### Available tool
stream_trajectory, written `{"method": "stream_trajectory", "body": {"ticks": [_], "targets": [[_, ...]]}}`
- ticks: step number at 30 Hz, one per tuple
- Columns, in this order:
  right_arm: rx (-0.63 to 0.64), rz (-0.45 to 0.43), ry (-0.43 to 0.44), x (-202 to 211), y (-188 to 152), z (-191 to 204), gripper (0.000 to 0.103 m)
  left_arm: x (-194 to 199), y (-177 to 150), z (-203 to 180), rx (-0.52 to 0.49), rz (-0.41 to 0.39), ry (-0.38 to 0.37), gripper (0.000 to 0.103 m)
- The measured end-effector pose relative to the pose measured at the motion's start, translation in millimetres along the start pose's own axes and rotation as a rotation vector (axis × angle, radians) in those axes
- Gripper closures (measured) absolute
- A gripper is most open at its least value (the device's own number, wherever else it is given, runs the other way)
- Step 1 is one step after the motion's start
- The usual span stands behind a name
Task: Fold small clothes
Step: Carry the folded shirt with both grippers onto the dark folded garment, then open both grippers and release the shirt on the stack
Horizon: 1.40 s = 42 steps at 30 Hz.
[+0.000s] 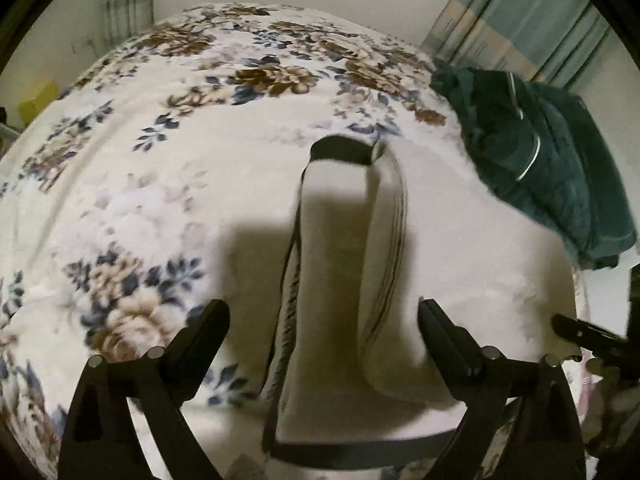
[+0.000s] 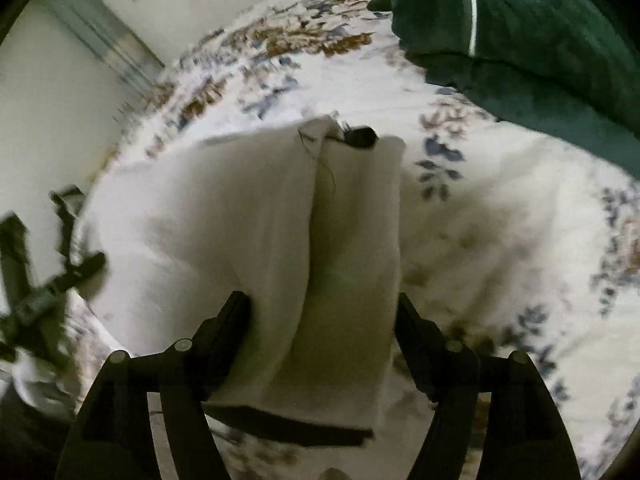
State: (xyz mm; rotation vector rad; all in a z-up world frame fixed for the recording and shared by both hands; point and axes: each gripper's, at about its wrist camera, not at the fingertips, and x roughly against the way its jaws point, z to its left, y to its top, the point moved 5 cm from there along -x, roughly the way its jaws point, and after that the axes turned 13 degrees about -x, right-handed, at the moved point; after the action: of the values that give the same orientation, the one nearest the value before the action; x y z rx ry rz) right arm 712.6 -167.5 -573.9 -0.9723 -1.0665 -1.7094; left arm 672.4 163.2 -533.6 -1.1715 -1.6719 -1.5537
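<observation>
1. Left gripper: jaws spread wide, nothing between the pads. It hangs over the near end of the garment, one finger on either side, not touching cloth as far as I can tell.
2. Right gripper: jaws also spread. Left finger lies against the cloth's flank; right finger stands just beside the other edge. No pinch.
3. Garment: small, white, dark trim at the near hem and at the far end. It lies lengthwise down the middle of the bed, already doubled into a narrow strip; a long crease runs its length in the right view.
4. Judgement: both tools straddle the near hem because that is the end to lift for the next fold, carrying it over toward the far end.
5. Dark green clothing is heaped at the bed's far right edge, well apart, probably a pile kept clear of the folding area.
6. Risk, as I read it: the layers may slip apart if only the top one is pinched.
7. Both views are blurred.
</observation>
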Motion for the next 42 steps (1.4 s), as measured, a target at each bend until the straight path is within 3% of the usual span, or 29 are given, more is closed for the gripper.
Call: {"method": "stream_trajectory", "body": {"ticks": [5, 7, 9, 12, 15, 21, 34, 42], "targets": [[0.020, -0.014, -0.107, 15, -19, 1, 0.025, 13, -15, -3, -0.003, 0.004, 0.072, 0.008], [0.019, -0.032, -0.151, 26, -24, 5, 0.008, 27, -14, -6, -0.003, -0.026, 0.112, 0.008], [0.021, -0.046, -0.210, 38, -30, 10, 0.000, 45, -13, -13, -0.018, -0.053, 0.151, 0.008], [0.017, -0.063, -0.277, 63, -46, 22, 0.000, 66, -17, -24, -0.045, -0.040, 0.232, 0.000], [0.007, -0.092, -0.320, 92, -61, 31, 0.000, 91, -22, -35, -0.058, -0.027, 0.283, 0.000], [0.019, -0.187, -0.381, 170, -91, 54, 0.000, 158, -34, -65, -0.079, -0.056, 0.278, 0.000], [0.023, -0.379, -0.347, 393, -182, 95, 0.000, 349, -64, -141, -0.123, -0.231, 0.272, 0.000], [0.046, -0.466, -0.316, 522, -248, 115, 0.000, 442, -89, -177, -0.140, -0.275, 0.255, 0.000]]}}
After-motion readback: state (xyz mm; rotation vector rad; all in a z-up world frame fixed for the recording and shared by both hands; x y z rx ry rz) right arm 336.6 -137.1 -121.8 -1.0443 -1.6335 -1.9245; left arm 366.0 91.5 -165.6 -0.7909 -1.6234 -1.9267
